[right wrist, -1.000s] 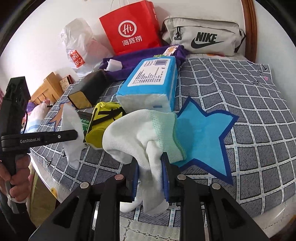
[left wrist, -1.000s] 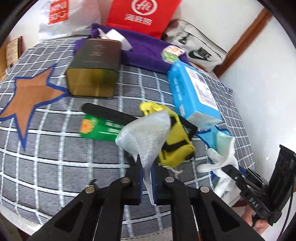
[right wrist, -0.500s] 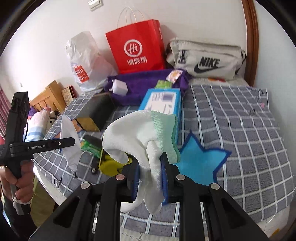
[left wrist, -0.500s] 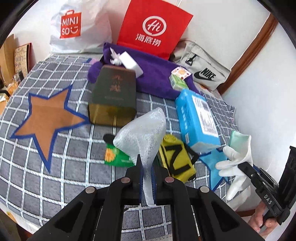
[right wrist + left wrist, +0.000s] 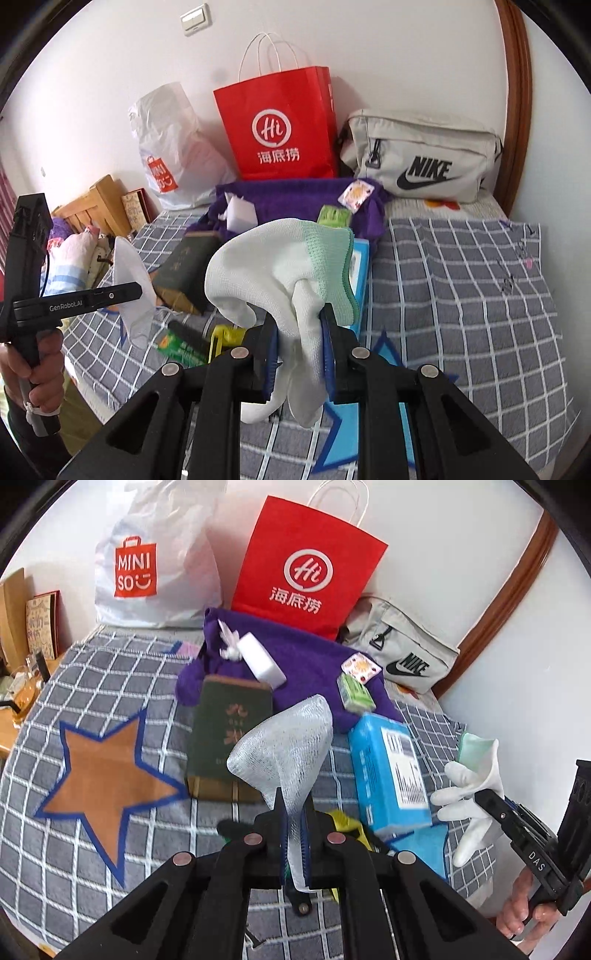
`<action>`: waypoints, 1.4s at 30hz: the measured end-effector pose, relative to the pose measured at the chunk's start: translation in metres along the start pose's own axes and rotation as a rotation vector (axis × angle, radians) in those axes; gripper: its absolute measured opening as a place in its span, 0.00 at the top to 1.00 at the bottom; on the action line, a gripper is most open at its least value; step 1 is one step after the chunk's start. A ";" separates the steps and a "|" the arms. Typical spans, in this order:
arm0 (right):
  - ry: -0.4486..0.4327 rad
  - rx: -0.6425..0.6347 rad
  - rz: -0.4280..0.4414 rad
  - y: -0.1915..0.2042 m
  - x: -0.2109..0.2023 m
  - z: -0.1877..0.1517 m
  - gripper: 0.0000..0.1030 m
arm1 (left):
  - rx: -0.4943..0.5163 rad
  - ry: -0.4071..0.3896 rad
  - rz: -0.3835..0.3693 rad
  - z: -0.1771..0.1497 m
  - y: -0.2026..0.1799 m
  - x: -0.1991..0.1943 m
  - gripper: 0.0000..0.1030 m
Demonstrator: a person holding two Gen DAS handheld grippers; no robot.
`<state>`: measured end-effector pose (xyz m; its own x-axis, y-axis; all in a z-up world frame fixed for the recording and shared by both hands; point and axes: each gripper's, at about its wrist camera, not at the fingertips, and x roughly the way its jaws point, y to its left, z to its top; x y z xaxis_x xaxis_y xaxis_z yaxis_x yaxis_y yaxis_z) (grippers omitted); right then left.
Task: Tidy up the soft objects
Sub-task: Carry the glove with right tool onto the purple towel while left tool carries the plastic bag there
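Left wrist view: foam net (image 5: 286, 746) and white glove (image 5: 280, 273) are held clenched in jaws, lifted; placement on the purple cloth (image 5: 306, 664) is likely needed next.

So over the last second we've lifted both grippers up off the checked bedspread (image 5: 110, 849). The left gripper (image 5: 294, 834) and its white foam net sleeve (image 5: 284, 746) sat low over the yellow pouch (image 5: 345, 821) and green packet (image 5: 181, 347) before; now we look down from higher, and the dark green box (image 5: 229, 738) sits right behind the net. The right gripper (image 5: 298, 354) raised the white glove (image 5: 277, 273) too, so it now covers most of the blue tissue pack (image 5: 360, 266). Probably pulled back a bit as well, hard to say through the fisheye.
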<state>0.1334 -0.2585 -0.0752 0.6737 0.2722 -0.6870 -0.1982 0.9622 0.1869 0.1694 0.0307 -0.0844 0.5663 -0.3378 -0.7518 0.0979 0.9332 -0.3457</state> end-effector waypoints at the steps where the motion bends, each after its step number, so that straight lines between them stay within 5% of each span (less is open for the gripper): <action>1: -0.004 0.001 -0.001 -0.001 0.003 0.007 0.80 | 0.000 -0.003 0.006 0.006 0.000 0.001 0.94; 23: 0.001 0.060 -0.015 -0.031 0.095 0.099 0.80 | 0.000 -0.039 0.091 0.116 0.011 0.047 0.94; 42: 0.110 0.051 -0.066 -0.056 0.210 0.146 0.80 | 0.024 0.100 0.238 0.153 0.030 0.149 0.94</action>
<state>0.3895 -0.2534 -0.1276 0.6016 0.2086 -0.7711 -0.1177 0.9779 0.1727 0.3817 0.0267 -0.1209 0.4920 -0.1175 -0.8626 -0.0081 0.9902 -0.1395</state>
